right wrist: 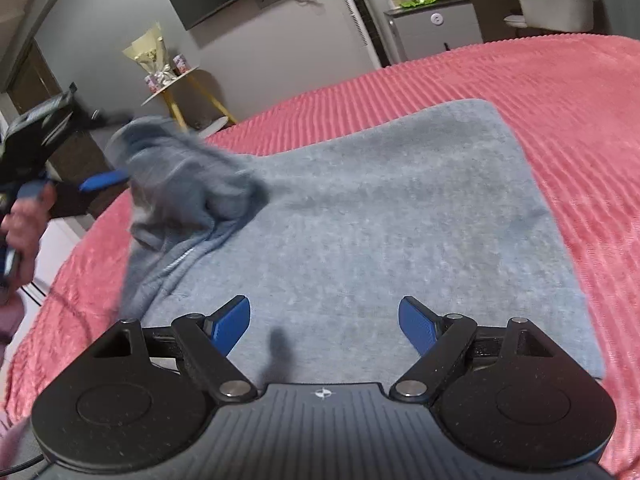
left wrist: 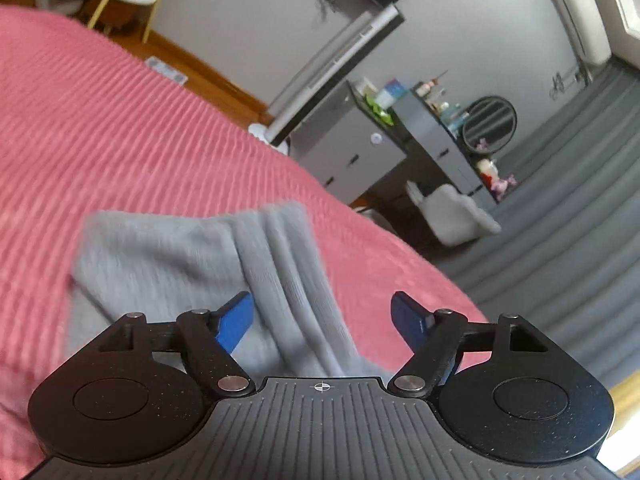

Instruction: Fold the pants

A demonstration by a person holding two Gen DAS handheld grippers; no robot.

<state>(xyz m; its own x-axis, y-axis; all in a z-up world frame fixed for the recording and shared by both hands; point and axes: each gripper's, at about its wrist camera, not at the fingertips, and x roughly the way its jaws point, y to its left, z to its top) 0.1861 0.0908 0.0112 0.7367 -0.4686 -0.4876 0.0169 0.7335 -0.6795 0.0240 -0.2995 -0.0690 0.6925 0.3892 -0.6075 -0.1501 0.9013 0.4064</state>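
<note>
The grey pants lie on the pink ribbed bedspread, mostly flat and already doubled into a broad panel whose long axis runs away from the right gripper. That gripper hovers over the near edge, fingers spread, holding nothing. The left gripper also stands released, beside a bunched, lifted end at the left side; whether cloth touches its fingers I cannot tell. I judge a fold is midway; next that bunched end needs laying flat across the panel.
</note>
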